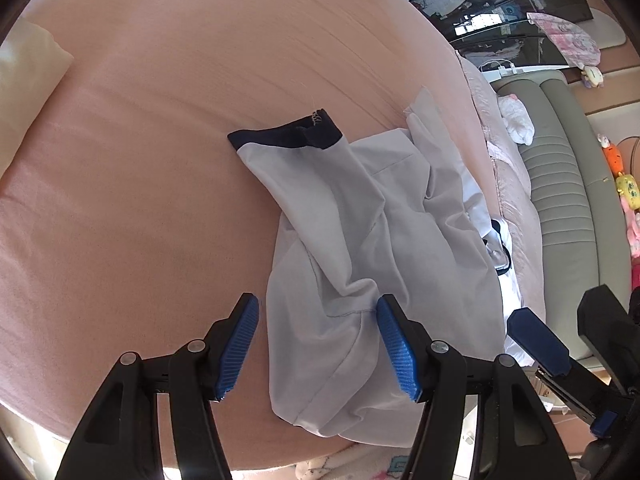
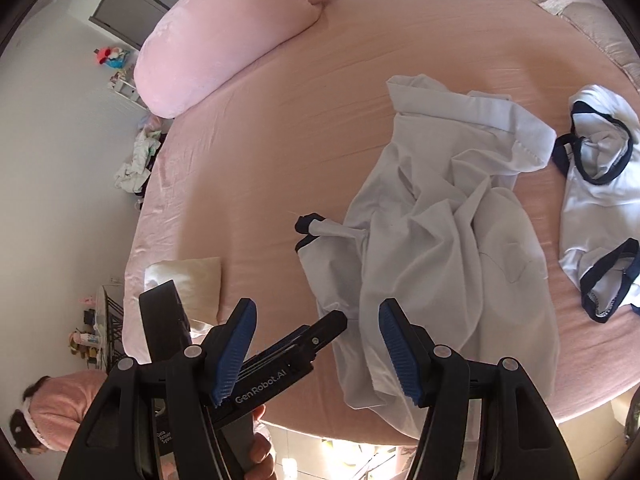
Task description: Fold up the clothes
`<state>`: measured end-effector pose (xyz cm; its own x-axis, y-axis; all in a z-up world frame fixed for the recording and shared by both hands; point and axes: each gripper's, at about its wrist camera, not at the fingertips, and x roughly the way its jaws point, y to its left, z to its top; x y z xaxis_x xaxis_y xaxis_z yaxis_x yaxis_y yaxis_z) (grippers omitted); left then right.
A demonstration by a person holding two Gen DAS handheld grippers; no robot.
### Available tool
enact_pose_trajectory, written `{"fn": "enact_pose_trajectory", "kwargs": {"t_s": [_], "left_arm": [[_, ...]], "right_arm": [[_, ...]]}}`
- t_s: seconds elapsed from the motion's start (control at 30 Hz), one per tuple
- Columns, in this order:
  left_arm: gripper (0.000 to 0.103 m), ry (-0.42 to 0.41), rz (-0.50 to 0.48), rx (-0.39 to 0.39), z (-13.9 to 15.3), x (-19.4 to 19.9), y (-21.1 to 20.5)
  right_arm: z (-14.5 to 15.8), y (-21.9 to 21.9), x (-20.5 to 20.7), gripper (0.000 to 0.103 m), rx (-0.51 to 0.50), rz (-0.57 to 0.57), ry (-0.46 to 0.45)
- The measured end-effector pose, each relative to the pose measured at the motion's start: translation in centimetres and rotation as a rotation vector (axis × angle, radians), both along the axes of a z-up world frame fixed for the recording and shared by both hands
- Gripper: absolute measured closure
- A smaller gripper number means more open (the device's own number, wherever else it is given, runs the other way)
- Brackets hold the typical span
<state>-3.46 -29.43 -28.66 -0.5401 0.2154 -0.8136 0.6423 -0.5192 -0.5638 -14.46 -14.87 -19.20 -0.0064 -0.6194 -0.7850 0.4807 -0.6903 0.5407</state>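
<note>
A crumpled pale grey shirt [image 1: 360, 232] with a navy cuff [image 1: 288, 138] lies on the pink bed sheet [image 1: 140, 180]. My left gripper [image 1: 318, 348] hangs open just above the shirt's near hem. Fabric lies between its blue pads, which do not press on it. At the right edge of that view my right gripper [image 1: 554, 308] is off the shirt. In the right wrist view the right gripper [image 2: 318, 354] is open and empty above the bed's near edge. The shirt [image 2: 440, 220] lies beyond it, and the hand-held left gripper [image 2: 332, 322] pokes in over the hem.
A second white garment with navy trim [image 2: 600, 200] lies right of the shirt. A pink pillow [image 2: 224, 40] and a cream cushion [image 2: 192, 280] sit on the bed. A grey padded bench [image 1: 560, 184] and plush toys [image 1: 624, 188] flank it. Clothes [image 2: 136, 160] lie on the floor.
</note>
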Motion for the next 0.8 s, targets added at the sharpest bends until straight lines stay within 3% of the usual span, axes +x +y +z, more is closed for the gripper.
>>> {"fn": "enact_pose_trajectory", "kwargs": {"t_s": [0.07, 0.17, 0.27, 0.43, 0.57, 0.8], "left_arm": [[0.044, -0.027, 0.002, -0.044, 0.4, 0.4, -1.2], [0.044, -0.06, -0.013, -0.097, 0.8, 0.9, -2.9], [0.044, -0.072, -0.043, -0.066, 0.5, 1.0, -4.4], [0.044, -0.107, -0.117, -0.105, 0.5, 0.0, -5.0], [0.044, -0.072, -0.13, -0.046, 0.3, -0.5, -5.5], [0.044, -0.045, -0.084, 0.057, -1.3, -0.7, -6.0]], "right_arm": [[-0.4, -0.3, 0.6, 0.04, -0.024, 0.017, 0.027], [-1.7, -0.7, 1.6, 0.04, 0.03, 0.048, 0.088], [-3.0, -1.3, 3.0, 0.04, 0.105, 0.087, 0.178], [-3.1, -2.9, 6.6, 0.04, 0.151, 0.219, 0.408], [-3.9, -4.7, 8.7, 0.04, 0.232, 0.317, 0.548], [-5.6, -6.2, 7.8, 0.04, 0.264, 0.321, 0.518]]}}
